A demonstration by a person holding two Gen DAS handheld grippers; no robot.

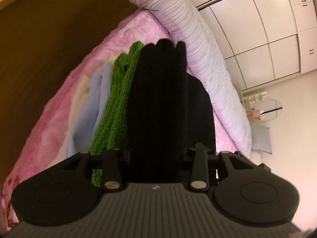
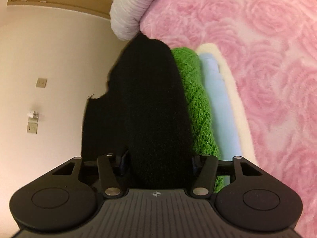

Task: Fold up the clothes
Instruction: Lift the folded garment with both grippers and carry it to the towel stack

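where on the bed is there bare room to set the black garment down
Free: the pink rose blanket beyond the cream cloth. Crowded: the stack of black garment, green knit and light blue cloth, and the rolled white duvet alongside.

You are looking at a bed covered by a pink rose-patterned blanket [image 2: 267, 59], with a rolled pale lilac quilt [image 1: 198, 55] lying along its edge. Beyond it you see glossy white wardrobe doors [image 1: 267, 29] catching the ceiling light, and a small round glass table [image 1: 267, 111] near the wall. On the other side a cream wall [image 2: 49, 49] carries a switch plate [image 2: 41, 82] and a socket [image 2: 32, 128]
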